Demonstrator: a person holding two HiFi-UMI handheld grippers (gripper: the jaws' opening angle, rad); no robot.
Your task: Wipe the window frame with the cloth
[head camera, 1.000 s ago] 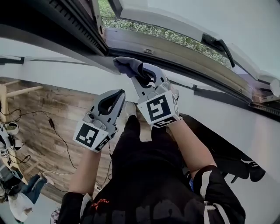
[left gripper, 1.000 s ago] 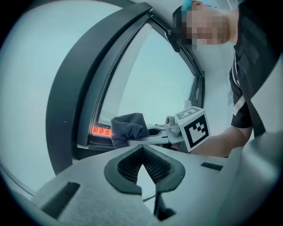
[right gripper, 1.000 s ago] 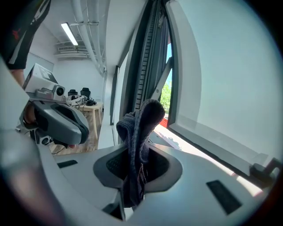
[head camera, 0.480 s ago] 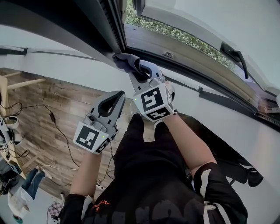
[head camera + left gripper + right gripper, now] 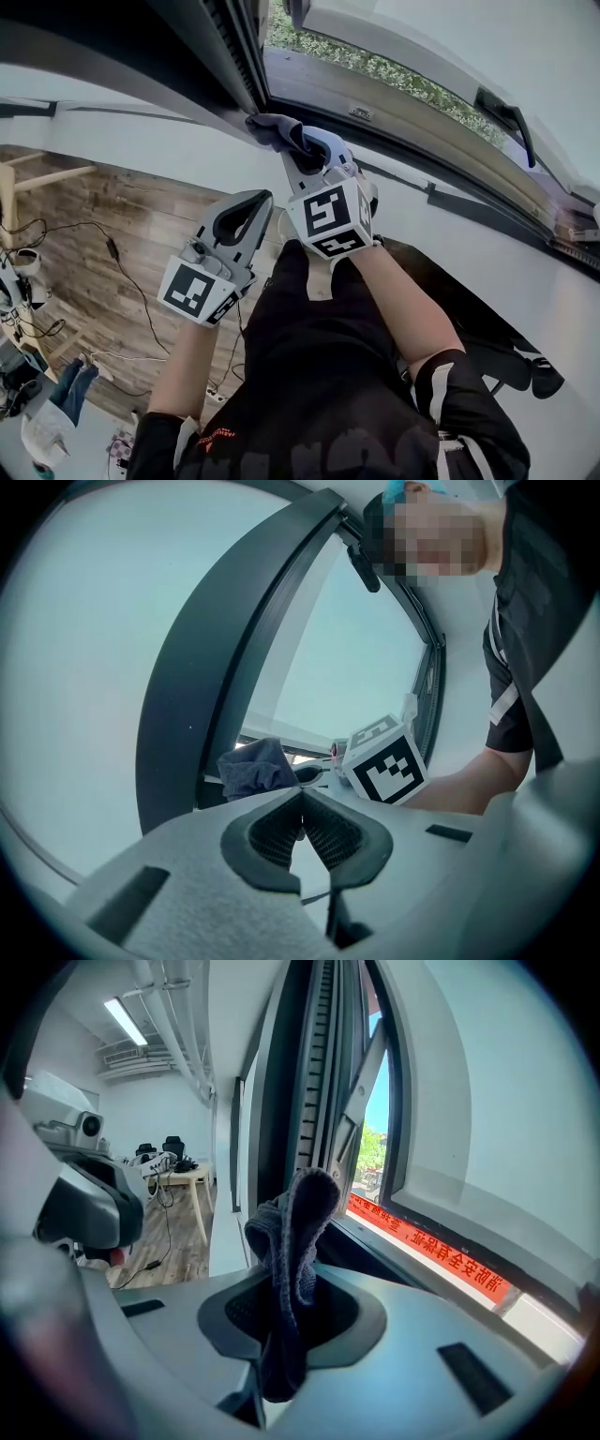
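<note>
A dark grey cloth (image 5: 277, 131) is bunched in my right gripper (image 5: 298, 147), which is shut on it. The cloth's free end presses on the dark window frame (image 5: 225, 56) at its lower corner. In the right gripper view the cloth (image 5: 292, 1241) stands up between the jaws, right before the frame's upright (image 5: 305, 1082). My left gripper (image 5: 246, 208) hangs lower and to the left, jaws shut with nothing between them. The left gripper view shows its closed pads (image 5: 302, 827), the cloth (image 5: 255, 767) and the curved dark frame (image 5: 202, 667) beyond.
An open sash with a black handle (image 5: 502, 111) leans outward at the upper right. A white sill ledge (image 5: 450, 244) runs below the frame. Wooden floor (image 5: 84, 244) with cables and a wooden table leg (image 5: 37, 187) lies at the left. My dark clothing (image 5: 319, 394) fills the bottom.
The right gripper carried the cloth up and left into the frame's corner a second ago; over the last half second it shifted only slightly. The left gripper stayed about where it was.
</note>
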